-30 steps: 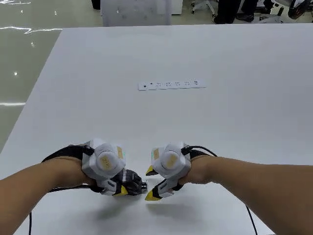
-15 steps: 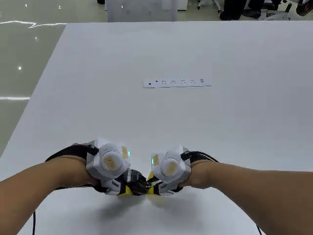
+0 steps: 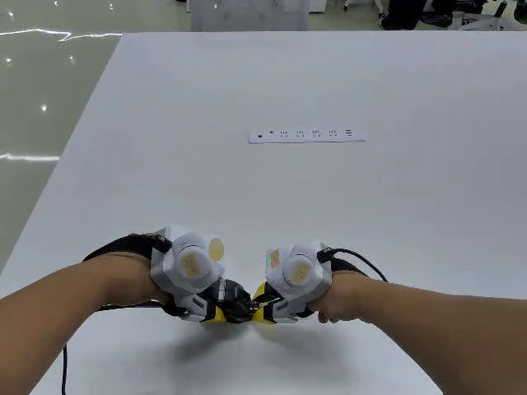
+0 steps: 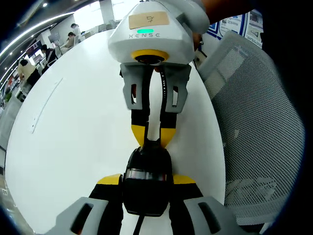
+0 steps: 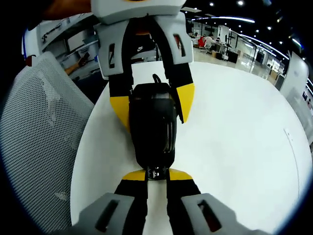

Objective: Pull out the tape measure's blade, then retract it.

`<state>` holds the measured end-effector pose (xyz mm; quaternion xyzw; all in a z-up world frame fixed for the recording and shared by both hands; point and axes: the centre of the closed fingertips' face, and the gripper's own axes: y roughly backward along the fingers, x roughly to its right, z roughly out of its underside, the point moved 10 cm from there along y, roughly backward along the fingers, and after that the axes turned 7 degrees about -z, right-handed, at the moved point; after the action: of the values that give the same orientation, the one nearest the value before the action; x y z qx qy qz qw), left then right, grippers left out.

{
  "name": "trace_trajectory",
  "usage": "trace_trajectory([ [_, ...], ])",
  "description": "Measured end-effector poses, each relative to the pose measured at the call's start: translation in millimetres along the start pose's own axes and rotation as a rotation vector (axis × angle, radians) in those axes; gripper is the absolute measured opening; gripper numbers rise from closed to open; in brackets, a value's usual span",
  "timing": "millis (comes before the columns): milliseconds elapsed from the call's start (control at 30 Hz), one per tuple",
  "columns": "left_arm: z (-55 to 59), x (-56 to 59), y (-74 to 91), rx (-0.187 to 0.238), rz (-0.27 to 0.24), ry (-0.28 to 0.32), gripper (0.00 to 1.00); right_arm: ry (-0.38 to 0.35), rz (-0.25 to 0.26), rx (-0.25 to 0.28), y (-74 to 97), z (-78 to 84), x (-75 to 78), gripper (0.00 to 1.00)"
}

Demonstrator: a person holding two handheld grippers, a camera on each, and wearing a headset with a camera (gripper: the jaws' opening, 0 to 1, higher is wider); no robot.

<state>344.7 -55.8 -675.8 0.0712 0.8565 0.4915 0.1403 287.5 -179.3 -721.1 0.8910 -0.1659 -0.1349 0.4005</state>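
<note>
A black tape measure (image 3: 236, 303) is held low over the white table (image 3: 272, 206), near its front edge. My left gripper (image 3: 216, 313) is shut on its case. In the left gripper view the case (image 4: 146, 182) sits between my yellow fingertips (image 4: 110, 179). My right gripper (image 3: 262, 313) faces it from the right, shut on the blade's end tab at the case mouth. In the right gripper view my yellow fingertips (image 5: 133, 175) pinch the tab (image 5: 156, 172) just in front of the case (image 5: 152, 126). No length of blade shows between the grippers.
A white power strip (image 3: 307, 135) lies flat across the table's middle. The table's left edge drops to a glossy floor (image 3: 41, 90). A white mesh chair (image 4: 247, 122) stands behind the front edge. A black cable (image 3: 354, 257) trails from the right gripper.
The right gripper, open and apart from the tape measure a second ago, has moved left to the case and shut on the blade's tab. The left gripper has kept its hold.
</note>
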Motion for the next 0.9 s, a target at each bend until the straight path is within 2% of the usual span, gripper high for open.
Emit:
trace_trajectory([
  [233,1.5,0.8,1.4,0.001,0.001,-0.004,0.33,-0.029,0.011,0.031,4.3,4.6,-1.8,0.12],
  [900,2.0,0.9,1.6,0.006,0.001,0.005,0.33,-0.061,0.004,0.002,14.9,15.3,-1.9,0.12],
])
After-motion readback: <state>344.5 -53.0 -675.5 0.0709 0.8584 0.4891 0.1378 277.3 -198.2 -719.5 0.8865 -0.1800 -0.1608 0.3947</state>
